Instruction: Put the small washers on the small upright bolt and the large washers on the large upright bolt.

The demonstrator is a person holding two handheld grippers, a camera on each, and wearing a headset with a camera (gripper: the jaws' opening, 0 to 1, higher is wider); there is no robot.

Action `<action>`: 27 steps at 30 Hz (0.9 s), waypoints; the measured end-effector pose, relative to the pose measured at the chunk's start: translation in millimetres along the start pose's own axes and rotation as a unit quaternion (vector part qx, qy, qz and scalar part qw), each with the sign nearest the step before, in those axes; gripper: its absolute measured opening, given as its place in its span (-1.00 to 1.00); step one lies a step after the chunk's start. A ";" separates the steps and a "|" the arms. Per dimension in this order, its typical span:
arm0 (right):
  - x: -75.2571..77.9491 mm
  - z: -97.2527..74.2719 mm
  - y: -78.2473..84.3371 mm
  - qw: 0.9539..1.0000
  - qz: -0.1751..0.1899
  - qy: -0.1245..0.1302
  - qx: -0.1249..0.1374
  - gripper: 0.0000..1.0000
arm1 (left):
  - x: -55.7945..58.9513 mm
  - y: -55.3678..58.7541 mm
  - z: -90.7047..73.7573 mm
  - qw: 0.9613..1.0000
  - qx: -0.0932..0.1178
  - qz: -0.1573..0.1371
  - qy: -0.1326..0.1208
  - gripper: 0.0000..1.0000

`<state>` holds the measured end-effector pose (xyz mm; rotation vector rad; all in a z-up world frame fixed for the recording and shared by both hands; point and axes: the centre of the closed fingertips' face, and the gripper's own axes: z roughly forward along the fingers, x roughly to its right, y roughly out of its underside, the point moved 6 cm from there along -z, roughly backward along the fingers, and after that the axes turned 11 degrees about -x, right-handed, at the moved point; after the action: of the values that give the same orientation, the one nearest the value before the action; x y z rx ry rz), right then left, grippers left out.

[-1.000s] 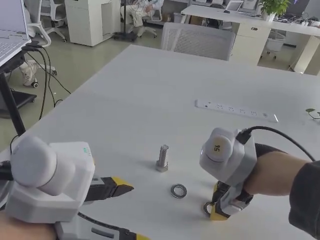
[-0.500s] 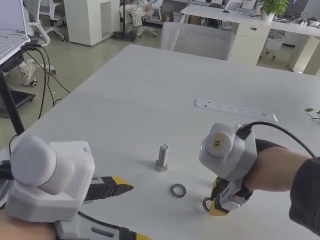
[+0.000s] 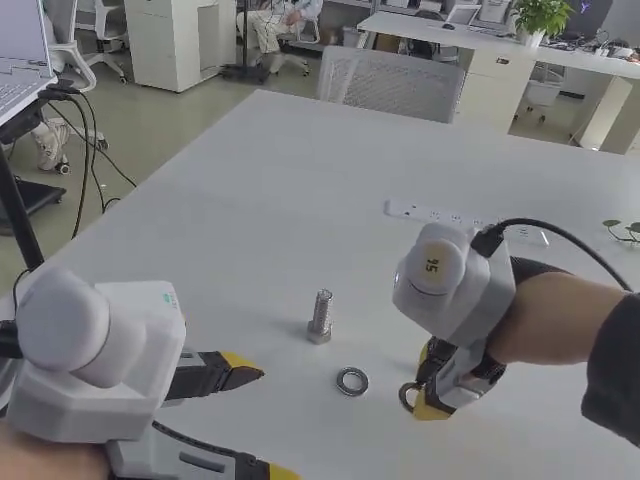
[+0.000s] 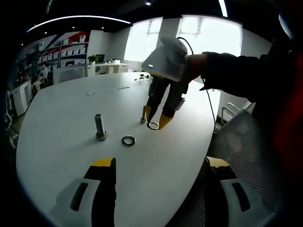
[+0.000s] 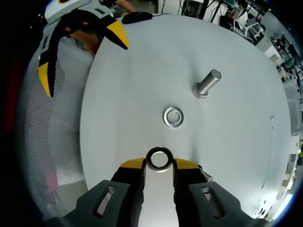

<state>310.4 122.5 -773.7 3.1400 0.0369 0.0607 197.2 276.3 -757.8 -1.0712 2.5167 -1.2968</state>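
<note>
On the white tabletop (image 3: 250, 200) in the head view, you are angling the right gripper (image 3: 418, 398) downward, its fingers pinching the gripped washer (image 3: 407, 397), to the right of the loose washer (image 3: 352, 380) and the upright bolt (image 3: 320, 316). In the left gripper view, your left gripper (image 4: 161, 163) is hovering low, fingers spread wide and empty. In the right gripper view, the gripped washer is showing as a plain metal ring between the closed fingertips.

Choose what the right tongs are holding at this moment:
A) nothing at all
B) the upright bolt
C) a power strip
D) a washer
D: in the right gripper view, a washer is clamped at the tips of the right tongs, while a second washer lies flat on the table near the upright bolt.
</note>
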 end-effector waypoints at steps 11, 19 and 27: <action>9.8 -37.2 -17.1 0.999 -0.025 0.022 0.007 -0.53 | -1.0 -1.6 -1.9 1.000 0.003 -0.001 -0.001 0.50; 27.3 -61.9 -37.4 0.998 -0.047 0.044 0.012 -0.53 | -2.9 -2.2 -3.1 1.000 0.003 -0.003 -0.002 0.50; 46.3 -71.9 -60.1 0.996 -0.067 0.060 0.021 -0.53 | -6.6 -1.9 -3.6 1.000 0.002 -0.007 -0.006 0.50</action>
<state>352.5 183.7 -700.1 3.1612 0.2504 0.2508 201.6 282.2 -755.5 -1.0951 2.5020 -1.2936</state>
